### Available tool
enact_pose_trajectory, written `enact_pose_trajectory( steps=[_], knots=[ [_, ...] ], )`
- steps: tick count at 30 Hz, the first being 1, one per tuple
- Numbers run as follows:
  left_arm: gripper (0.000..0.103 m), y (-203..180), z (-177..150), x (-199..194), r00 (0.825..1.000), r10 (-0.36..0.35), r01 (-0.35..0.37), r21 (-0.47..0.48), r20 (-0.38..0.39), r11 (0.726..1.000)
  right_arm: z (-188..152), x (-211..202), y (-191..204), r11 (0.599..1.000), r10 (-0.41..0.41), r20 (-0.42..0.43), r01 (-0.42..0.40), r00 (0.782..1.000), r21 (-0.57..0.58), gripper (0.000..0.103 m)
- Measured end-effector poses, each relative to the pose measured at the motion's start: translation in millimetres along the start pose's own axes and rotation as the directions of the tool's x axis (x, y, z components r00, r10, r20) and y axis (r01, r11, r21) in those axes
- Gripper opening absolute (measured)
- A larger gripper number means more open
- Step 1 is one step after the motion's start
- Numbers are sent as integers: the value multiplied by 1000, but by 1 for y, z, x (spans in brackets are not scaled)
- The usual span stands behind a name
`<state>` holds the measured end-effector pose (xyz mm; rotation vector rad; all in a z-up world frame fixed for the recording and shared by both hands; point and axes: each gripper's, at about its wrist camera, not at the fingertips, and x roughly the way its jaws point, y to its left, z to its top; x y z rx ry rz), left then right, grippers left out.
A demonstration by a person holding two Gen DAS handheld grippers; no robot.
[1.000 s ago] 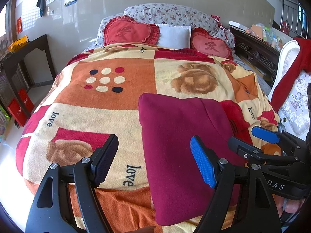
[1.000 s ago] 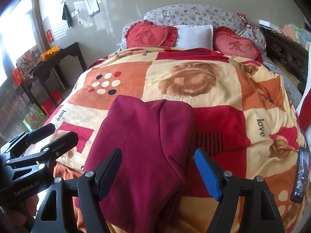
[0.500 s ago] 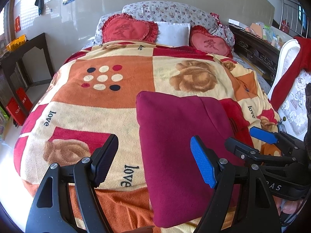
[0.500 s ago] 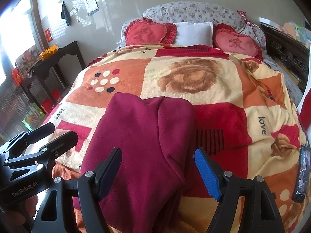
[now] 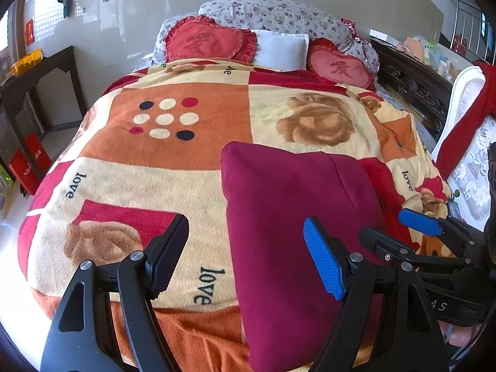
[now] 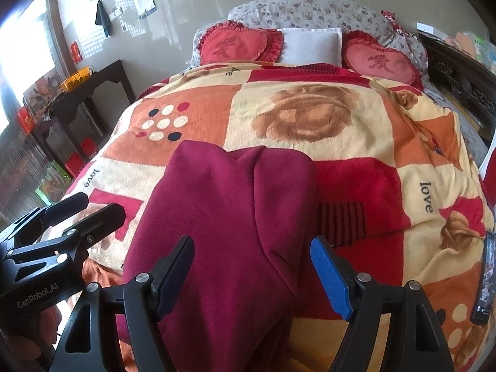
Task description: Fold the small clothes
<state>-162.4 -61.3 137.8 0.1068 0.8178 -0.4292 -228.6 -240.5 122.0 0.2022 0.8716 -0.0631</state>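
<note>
In the left wrist view we hold the left hand-held gripper (image 5: 245,260) wide apart and empty at bottom centre, the folded maroon garment (image 5: 297,217) lying on the blanket (image 5: 161,161) right of centre. In the right wrist view our right hand-held gripper (image 6: 252,274) also gapes wide, empty, over the garment's near end at lower centre.

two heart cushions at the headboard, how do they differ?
The frilled red heart cushion on the left looks larger and has a deep ruffled border; the paler pink-red heart cushion on the right has a narrower darker trim. The left one leans upright against the floral pillow; the right one lies more reclined, nearer the carved bed frame. Both carry a darker embroidered character and flank the white pillow.
</note>
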Motion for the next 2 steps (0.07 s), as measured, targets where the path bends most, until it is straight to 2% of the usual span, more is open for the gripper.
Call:
enact_pose_trajectory(
  steps=[2],
  knots=[
    [77,4,1,4,1000,-2,2,-8,-6,1000,0,1,-2,1000,0,1,0,1000,3,75]
  ],
)
